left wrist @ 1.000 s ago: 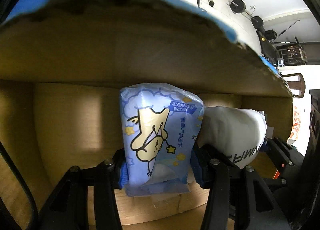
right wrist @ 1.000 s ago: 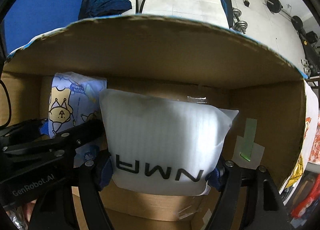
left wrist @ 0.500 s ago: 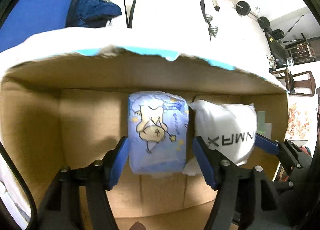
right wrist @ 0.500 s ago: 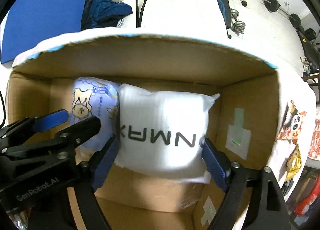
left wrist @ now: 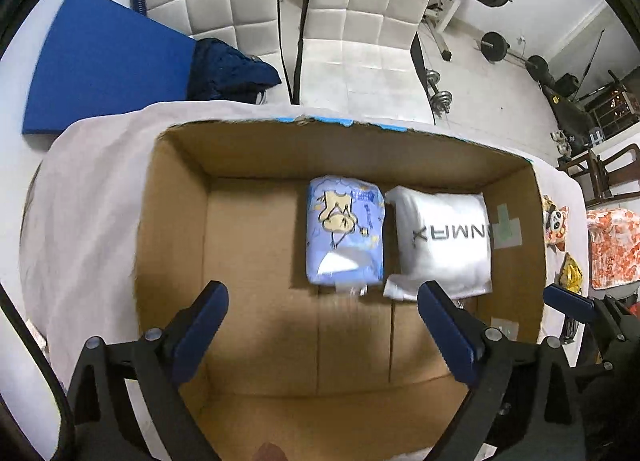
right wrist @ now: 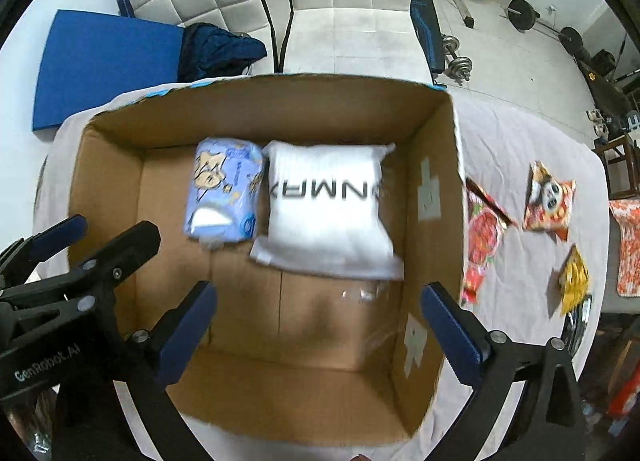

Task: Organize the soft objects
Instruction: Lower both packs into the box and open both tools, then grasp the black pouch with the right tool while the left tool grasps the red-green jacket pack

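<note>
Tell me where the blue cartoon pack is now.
In both wrist views the blue pack lies on the cardboard box floor, against the white pack's left side.

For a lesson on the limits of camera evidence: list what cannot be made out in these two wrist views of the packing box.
- White pack: first letters of its print blurred, right wrist view.
- Blue pack: small text too fine to read, left wrist view.
- Snack bags beside the cardboard box: one partly hidden behind its wall.
- Left gripper, right gripper: jaws opening, nothing between them; the hands holding them are out of frame.
</note>
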Motion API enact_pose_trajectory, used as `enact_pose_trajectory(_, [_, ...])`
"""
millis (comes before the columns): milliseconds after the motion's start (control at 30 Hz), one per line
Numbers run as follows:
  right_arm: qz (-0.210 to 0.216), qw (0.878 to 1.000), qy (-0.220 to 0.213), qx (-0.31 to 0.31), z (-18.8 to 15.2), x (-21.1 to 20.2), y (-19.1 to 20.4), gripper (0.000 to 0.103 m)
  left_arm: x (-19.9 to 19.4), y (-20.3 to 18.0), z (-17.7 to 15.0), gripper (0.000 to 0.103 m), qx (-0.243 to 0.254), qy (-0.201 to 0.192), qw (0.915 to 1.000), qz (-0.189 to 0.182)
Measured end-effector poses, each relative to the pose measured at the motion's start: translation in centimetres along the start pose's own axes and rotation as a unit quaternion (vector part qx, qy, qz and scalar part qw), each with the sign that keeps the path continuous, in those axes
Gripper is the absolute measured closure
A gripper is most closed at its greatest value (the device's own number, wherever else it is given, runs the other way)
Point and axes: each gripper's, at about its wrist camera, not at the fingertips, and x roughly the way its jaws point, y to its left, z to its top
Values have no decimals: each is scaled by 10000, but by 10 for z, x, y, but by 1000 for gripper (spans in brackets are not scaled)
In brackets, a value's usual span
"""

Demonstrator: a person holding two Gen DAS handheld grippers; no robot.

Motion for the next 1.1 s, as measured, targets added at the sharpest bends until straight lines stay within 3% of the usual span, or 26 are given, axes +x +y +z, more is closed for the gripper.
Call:
enact_pose_trajectory(333, [-62, 9989, -463, 19, -52, -51, 7, 0, -52, 2, -32, 6, 1, -505, 9986, 159])
enact_pose_trajectory(733, [344, 9969, -710, 41, -90, -96, 3, 0, -93, -12, -59, 6, 50, -741, 9971, 170])
enact_pose_trajectory(900, [532, 9952, -755, 311, -102, -113, -36, 0, -105, -44, -61, 6, 212, -832, 9963, 47])
enact_pose_trajectory(1100, [290, 9919, -795, 943, -118, -126, -134, 0, -104, -117, -55, 6, 679, -819, 9943, -116])
